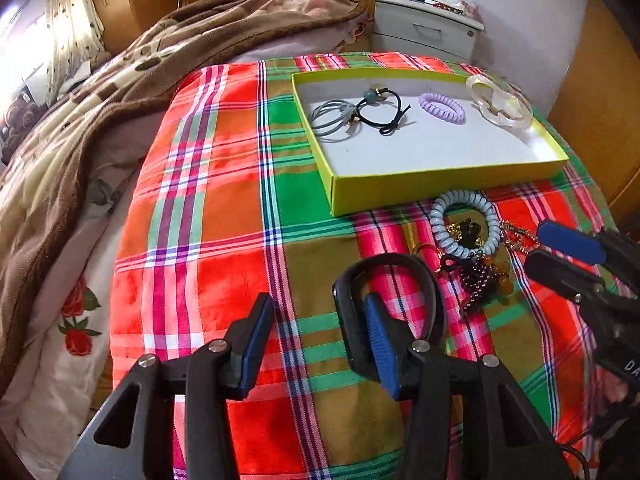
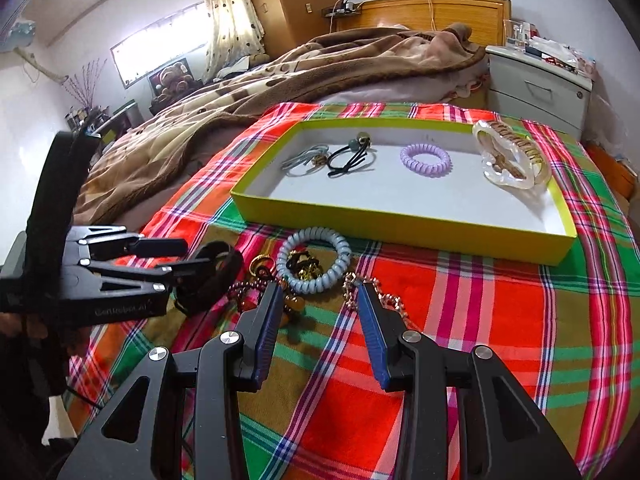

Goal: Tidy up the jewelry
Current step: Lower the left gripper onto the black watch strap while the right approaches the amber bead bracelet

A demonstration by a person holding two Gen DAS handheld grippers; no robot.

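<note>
Your left gripper (image 1: 316, 344) hangs low over the plaid blanket (image 1: 224, 208) on the bed, jaws wide. A dark bracelet (image 1: 400, 276) is looped around its right finger (image 1: 380, 344), not pinched between the two. In the right wrist view the same band (image 2: 216, 276) sits over that finger's tip.

Your right gripper (image 2: 318, 320) also has its jaws wide, holding nothing. Its fingertips sit just above the loose pile: a gold chain (image 2: 376, 292) beside the right fingertip, amber beads (image 2: 294, 302) by the left.

Just beyond lies a pale blue spiral hair tie (image 2: 316, 266), ringing small gold and black pieces too tangled to name. A dark beaded strand (image 1: 476, 280) lies beside it.

Farther on, touching nothing in the pile, stands the yellow-green box (image 2: 400, 228) with a white floor. Inside, left to right: grey hair ties (image 2: 302, 162), a black elastic (image 2: 348, 160) with beads, a lilac spiral tie (image 2: 426, 160), and a clear bangle (image 2: 512, 156) leaning on the right wall.

Behind: brown blanket (image 2: 280, 80), white nightstand (image 2: 540, 88).
</note>
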